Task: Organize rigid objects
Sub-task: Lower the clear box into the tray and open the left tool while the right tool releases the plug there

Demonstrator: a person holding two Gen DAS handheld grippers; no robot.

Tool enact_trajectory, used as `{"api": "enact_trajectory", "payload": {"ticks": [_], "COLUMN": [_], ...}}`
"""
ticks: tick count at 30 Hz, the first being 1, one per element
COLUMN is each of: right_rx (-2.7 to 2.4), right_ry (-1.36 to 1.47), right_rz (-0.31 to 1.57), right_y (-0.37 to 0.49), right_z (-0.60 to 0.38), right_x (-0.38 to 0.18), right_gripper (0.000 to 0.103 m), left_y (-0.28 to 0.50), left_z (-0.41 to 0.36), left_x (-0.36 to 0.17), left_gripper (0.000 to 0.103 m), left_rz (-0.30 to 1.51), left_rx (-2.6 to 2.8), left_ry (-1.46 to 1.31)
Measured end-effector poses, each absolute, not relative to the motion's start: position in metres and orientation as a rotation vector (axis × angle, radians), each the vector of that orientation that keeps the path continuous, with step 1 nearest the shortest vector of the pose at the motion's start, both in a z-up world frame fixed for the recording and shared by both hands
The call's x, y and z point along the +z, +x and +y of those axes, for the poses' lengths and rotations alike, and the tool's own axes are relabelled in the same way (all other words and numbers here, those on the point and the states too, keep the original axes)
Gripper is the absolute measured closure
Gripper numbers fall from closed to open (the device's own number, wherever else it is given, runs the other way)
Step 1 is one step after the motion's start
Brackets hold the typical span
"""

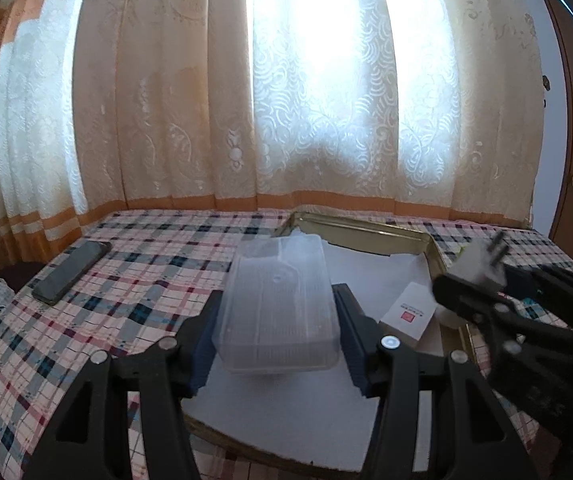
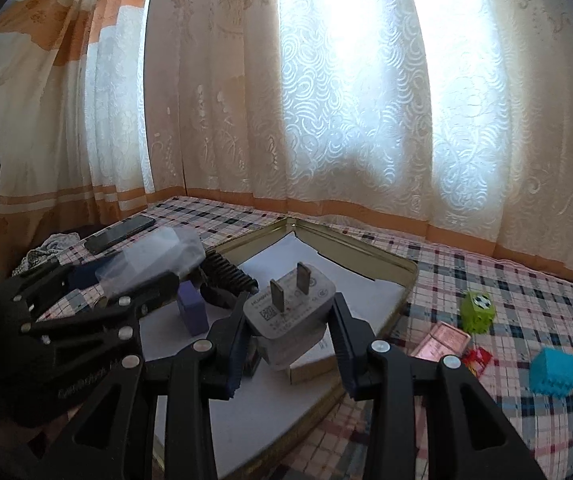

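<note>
A black smartphone [image 1: 71, 272] lies flat near the far left edge of the table, which is covered with a pink, white and blue checked cloth [image 1: 134, 264]. To its right, the left claw [image 1: 276, 330] is clamped on a clear rectangular plastic box [image 1: 278, 304], its blue-padded fingers [image 1: 202, 344] pressing the box's two long sides and holding it above the white paper lining of a shallow gold metal tray [image 1: 366, 228] that sits toward the middle of the table. Inside the tray, seen from the right wrist, a small purple block [image 2: 193, 312] stands upright beside a black ribbed comb-like piece [image 2: 232, 274], and a flat white cardboard carton with a red mark [image 1: 406, 314] lies near the tray's right wall. Further right, the right claw [image 2: 290, 340] grips a white two-pin charger plug [image 2: 292, 320] by its sides, prongs pointing up and away, held over the tray above the carton. On the cloth beyond the tray's right wall rest a pink flat tin [image 2: 444, 340], a green spiky cube with a football badge [image 2: 478, 312], a small red wrapper [image 2: 476, 360] and, nearest the right edge, a blue spiky cube [image 2: 554, 370].
</note>
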State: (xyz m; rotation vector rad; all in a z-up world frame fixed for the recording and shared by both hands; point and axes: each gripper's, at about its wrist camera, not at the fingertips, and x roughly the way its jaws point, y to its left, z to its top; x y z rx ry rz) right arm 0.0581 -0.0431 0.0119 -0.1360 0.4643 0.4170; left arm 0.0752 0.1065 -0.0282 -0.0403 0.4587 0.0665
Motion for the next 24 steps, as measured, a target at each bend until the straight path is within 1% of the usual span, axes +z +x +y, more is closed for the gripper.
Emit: {"api": "enact_trajectory", "payload": {"ticks": [9,11,12,14,15,17,19,20,24], "right_rx": [0.454,0.463,0.463,0.460,0.454,0.434,0.424,0.424,0.422], "right_ry": [-0.109,-0.097,-0.098,-0.096,-0.092,-0.075,-0.053,-0.040,-0.023], "right_rz": [0.579,0.587,0.586,0.580,0.577,0.572,0.564,0.563,0.529], "right_y": [0.099,0.101,0.101,0.100,0.100,0.098,0.096,0.094,0.081], "right_z": [-0.032,-0.033,-0.033,-0.035,-0.037,-0.045,-0.052,-0.058,-0.076], "right_x": [-0.002,-0.004,-0.004,-0.003,-0.002,0.000,0.002,0.003,0.010], "right_gripper": [0.062,0.061,0.060,0.057,0.055,0.041,0.034,0.032,0.030], "left_y": [0.090,0.090,0.089,0.087,0.086,0.084,0.081,0.080,0.076], "left_z": [0.104,0.104,0.105,0.107,0.109,0.112,0.113,0.112,0.097], "left_x": [-0.034,-0.034,-0.034,-0.032,-0.031,-0.028,-0.025,-0.023,-0.016], "left_gripper": [0.048,0.045,0.043,0.028,0.024,0.010,0.003,0.003,0.002], "left_rz": [0.506,0.508,0.504,0.493,0.488,0.480,0.470,0.464,0.451], "left_rx": [0.085,0.089,0.100,0.129,0.142,0.165,0.178,0.178,0.160], "left_ry": [-0.007,-0.006,-0.006,-0.010,-0.013,-0.025,-0.035,-0.036,-0.029]}}
